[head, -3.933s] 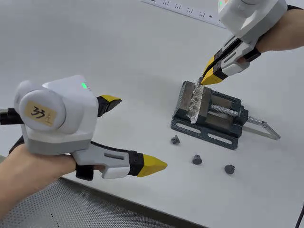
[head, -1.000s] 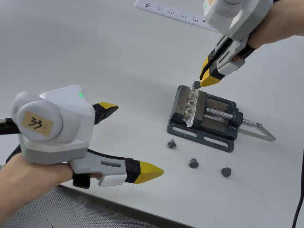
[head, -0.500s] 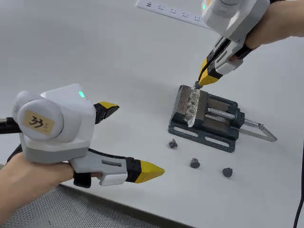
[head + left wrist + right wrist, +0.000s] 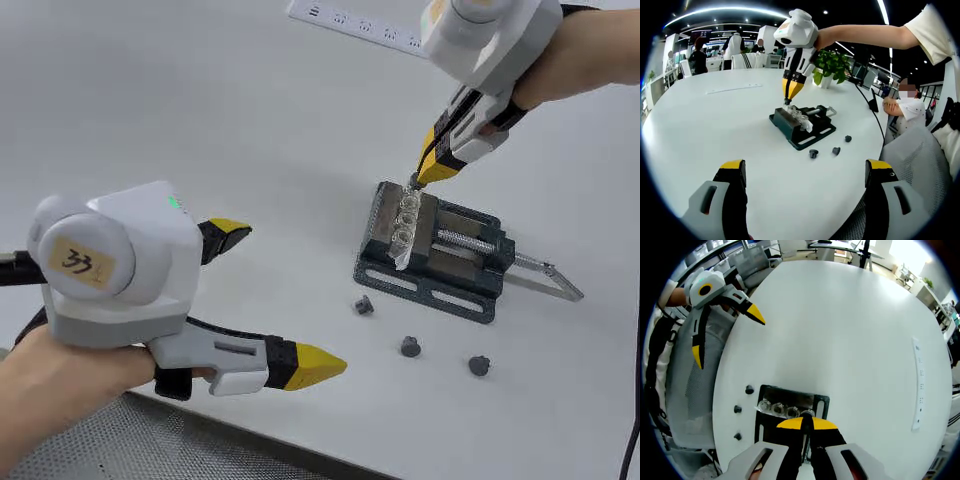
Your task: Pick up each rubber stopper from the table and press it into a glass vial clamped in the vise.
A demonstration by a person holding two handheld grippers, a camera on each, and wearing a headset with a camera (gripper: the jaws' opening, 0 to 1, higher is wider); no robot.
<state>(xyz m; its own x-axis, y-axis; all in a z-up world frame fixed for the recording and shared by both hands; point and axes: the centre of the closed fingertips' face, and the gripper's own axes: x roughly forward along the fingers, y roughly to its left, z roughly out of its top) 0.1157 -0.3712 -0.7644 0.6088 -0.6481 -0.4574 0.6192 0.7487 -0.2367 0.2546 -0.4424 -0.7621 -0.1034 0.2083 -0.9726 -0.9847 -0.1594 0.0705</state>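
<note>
A dark vise [image 4: 470, 262] clamps a row of clear glass vials [image 4: 404, 222]. My right gripper [image 4: 418, 181] is shut on a grey rubber stopper, its yellow tips right at the mouth of the far vial; whether the stopper sits in it is hidden. In the right gripper view the shut gripper [image 4: 807, 423] covers that end of the vial row [image 4: 778, 409]. Three loose stoppers [image 4: 364, 305] [image 4: 410, 346] [image 4: 479, 366] lie on the table in front of the vise. My left gripper [image 4: 278, 300] hovers open over the near left edge, holding nothing.
The round white table [image 4: 220, 130] has a white power strip [image 4: 350, 25] at its far edge. The vise's screw handle [image 4: 545, 268] sticks out to the right. In the left gripper view, chairs, a plant and people surround the table, with a seated person [image 4: 910, 107] at the right.
My right gripper has dropped slightly, bringing the stopper from just above the vise down to the far vial's mouth. My left gripper has stayed open in the same place.
</note>
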